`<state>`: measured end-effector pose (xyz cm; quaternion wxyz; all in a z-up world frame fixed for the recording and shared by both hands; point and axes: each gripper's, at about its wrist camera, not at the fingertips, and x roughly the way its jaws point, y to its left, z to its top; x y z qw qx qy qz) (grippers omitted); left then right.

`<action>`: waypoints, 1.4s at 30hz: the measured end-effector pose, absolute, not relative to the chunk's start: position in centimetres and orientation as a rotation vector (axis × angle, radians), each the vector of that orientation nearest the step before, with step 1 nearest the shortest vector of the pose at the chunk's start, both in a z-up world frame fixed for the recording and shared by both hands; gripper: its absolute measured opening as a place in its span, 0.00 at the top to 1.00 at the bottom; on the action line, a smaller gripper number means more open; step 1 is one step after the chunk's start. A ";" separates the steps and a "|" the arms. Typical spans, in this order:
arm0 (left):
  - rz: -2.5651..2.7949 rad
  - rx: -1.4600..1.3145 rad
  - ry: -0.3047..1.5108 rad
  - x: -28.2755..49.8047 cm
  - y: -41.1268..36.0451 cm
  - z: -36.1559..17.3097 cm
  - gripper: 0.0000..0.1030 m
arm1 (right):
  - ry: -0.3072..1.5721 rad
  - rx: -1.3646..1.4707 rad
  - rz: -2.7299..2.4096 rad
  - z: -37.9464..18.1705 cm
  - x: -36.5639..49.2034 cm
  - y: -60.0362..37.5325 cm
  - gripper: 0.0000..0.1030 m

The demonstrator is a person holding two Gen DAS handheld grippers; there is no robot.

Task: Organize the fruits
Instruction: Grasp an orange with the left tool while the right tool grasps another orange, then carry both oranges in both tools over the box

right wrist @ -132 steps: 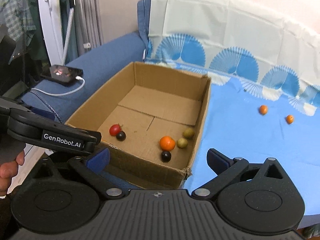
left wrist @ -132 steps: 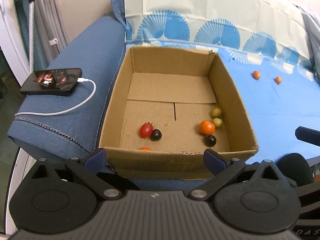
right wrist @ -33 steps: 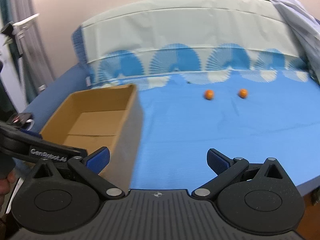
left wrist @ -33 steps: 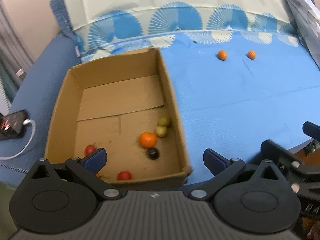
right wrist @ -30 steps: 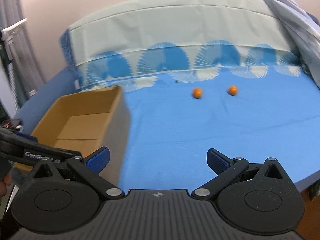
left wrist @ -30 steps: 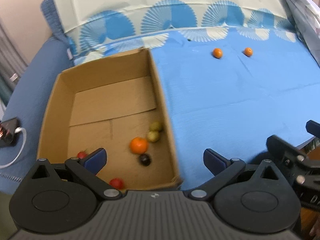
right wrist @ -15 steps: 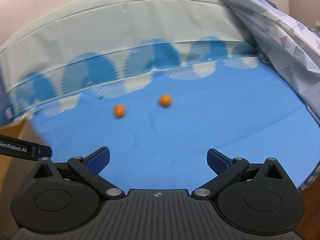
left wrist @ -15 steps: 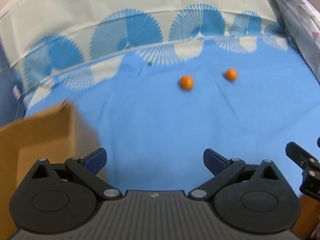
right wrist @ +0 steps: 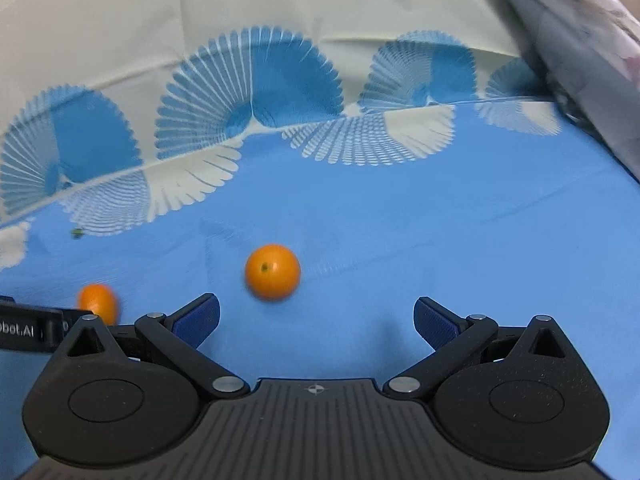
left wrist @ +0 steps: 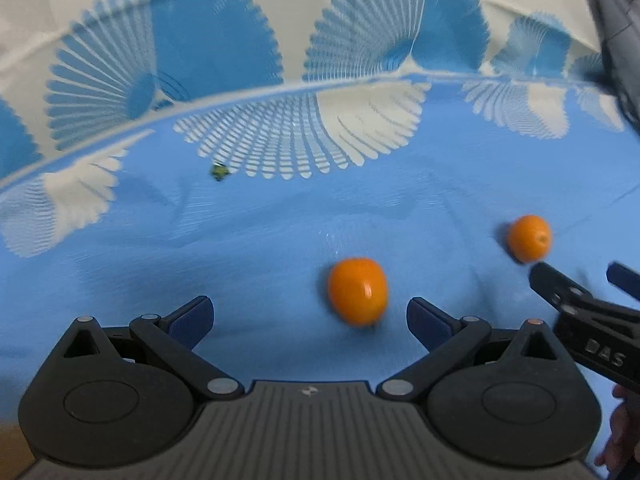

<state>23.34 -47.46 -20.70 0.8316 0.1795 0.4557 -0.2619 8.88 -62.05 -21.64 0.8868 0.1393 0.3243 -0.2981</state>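
Note:
Two small orange fruits lie on the blue sheet. In the left wrist view the nearer orange fruit (left wrist: 357, 291) sits just ahead of my open left gripper (left wrist: 309, 317), towards its right finger. The second orange fruit (left wrist: 529, 238) lies further right, close to the tip of my right gripper (left wrist: 582, 280). In the right wrist view that second fruit (right wrist: 273, 271) rests a little ahead of my open right gripper (right wrist: 316, 317), left of centre. The first fruit (right wrist: 98, 302) shows at the left, partly behind the left gripper's body (right wrist: 36, 329). Nothing is held. The cardboard box is out of view.
A blue sheet (left wrist: 248, 248) with white and blue fan patterns covers the surface and rises up the backrest. A tiny dark green scrap (left wrist: 219, 171) lies on it to the far left. Grey patterned fabric (right wrist: 568, 32) hangs at the right edge.
Both grippers have swung right, away from the cardboard box, and closed in on the two orange fruits, which now look much larger. The box has left both views.

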 end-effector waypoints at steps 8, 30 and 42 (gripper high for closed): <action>-0.562 0.369 0.977 25.4 -48.7 -23.1 0.00 | 0.645 0.217 -0.593 -24.5 11.9 -62.5 0.01; -0.650 0.281 0.993 22.2 -45.3 -17.2 0.63 | 0.622 0.204 -0.507 -20.0 9.3 -58.8 0.62; -0.592 0.265 0.913 9.0 -30.1 -6.5 0.62 | 0.550 0.279 -0.328 -9.5 -4.5 -44.1 0.62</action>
